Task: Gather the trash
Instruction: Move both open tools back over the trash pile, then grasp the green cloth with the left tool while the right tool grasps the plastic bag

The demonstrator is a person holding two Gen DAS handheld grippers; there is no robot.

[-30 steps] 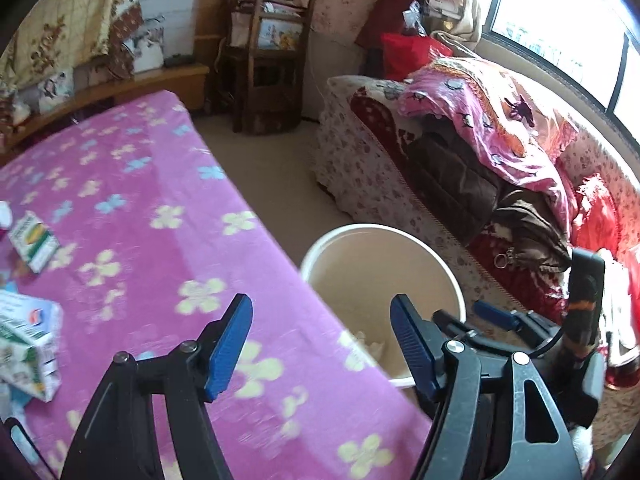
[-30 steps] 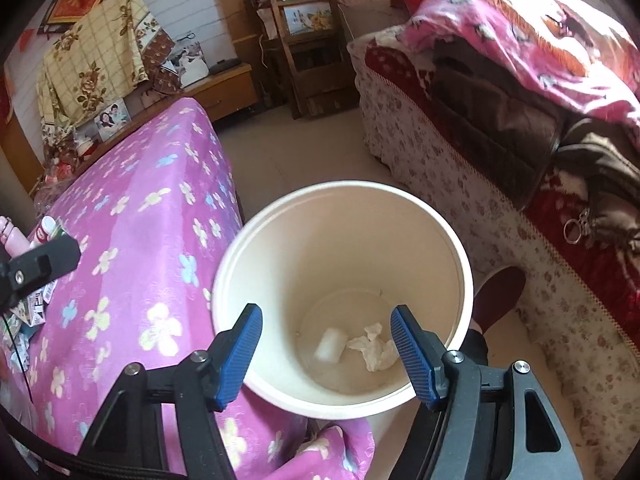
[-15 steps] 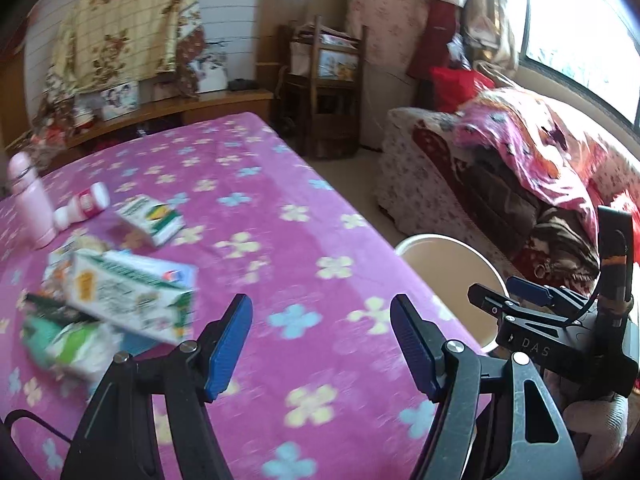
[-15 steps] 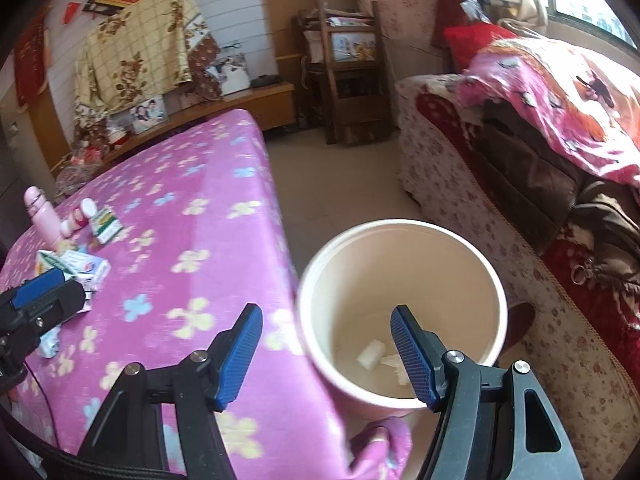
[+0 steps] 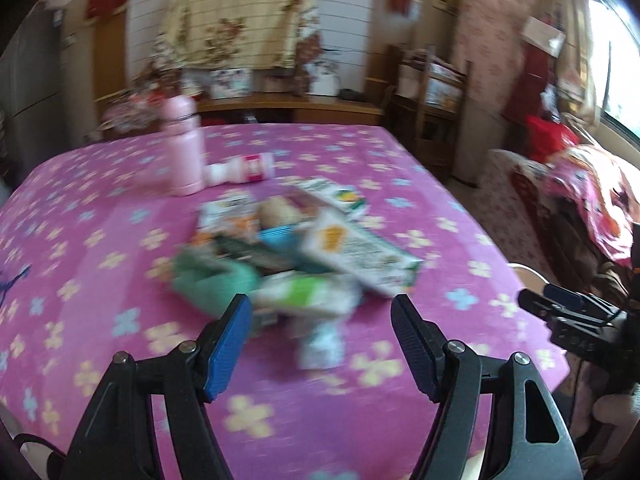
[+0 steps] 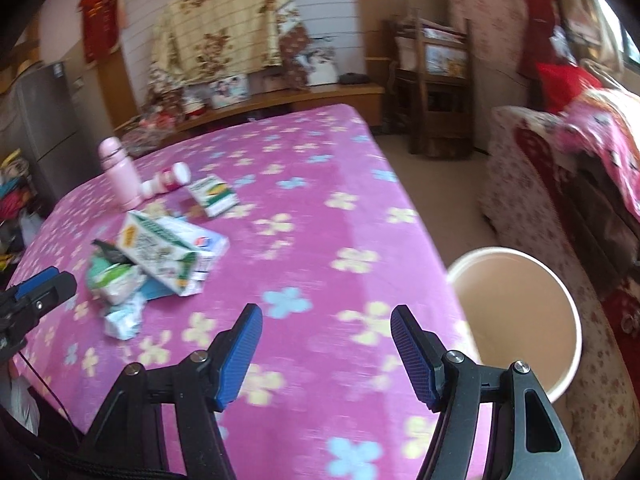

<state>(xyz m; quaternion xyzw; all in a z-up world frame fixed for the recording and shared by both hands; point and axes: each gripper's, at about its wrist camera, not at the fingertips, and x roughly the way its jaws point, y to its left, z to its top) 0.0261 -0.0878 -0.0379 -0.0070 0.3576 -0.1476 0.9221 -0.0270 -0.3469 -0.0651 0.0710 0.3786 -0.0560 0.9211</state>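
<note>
A heap of trash (image 5: 296,256) lies on the pink flowered tablecloth (image 5: 120,240): a white and green carton (image 6: 168,248), crumpled green and white wrappers (image 6: 114,284) and a small green box (image 6: 214,194). My left gripper (image 5: 322,320) hovers open just in front of the heap, nothing between its blue pads. My right gripper (image 6: 326,332) is open and empty above the cloth, between the heap and the cream bin (image 6: 520,312) beside the table's right edge. The right gripper (image 5: 572,316) also shows at the right edge of the left wrist view.
A pink bottle (image 5: 184,148) stands upright at the back of the table, with a small white and red bottle (image 5: 244,170) lying beside it. A sofa piled with blankets (image 6: 580,168) runs along the right. A wooden shelf (image 6: 436,88) stands behind.
Both grippers have swung left, away from the bin and towards the table. The trash heap now fills the left wrist view; the bin has slid to the right edge of the right wrist view.
</note>
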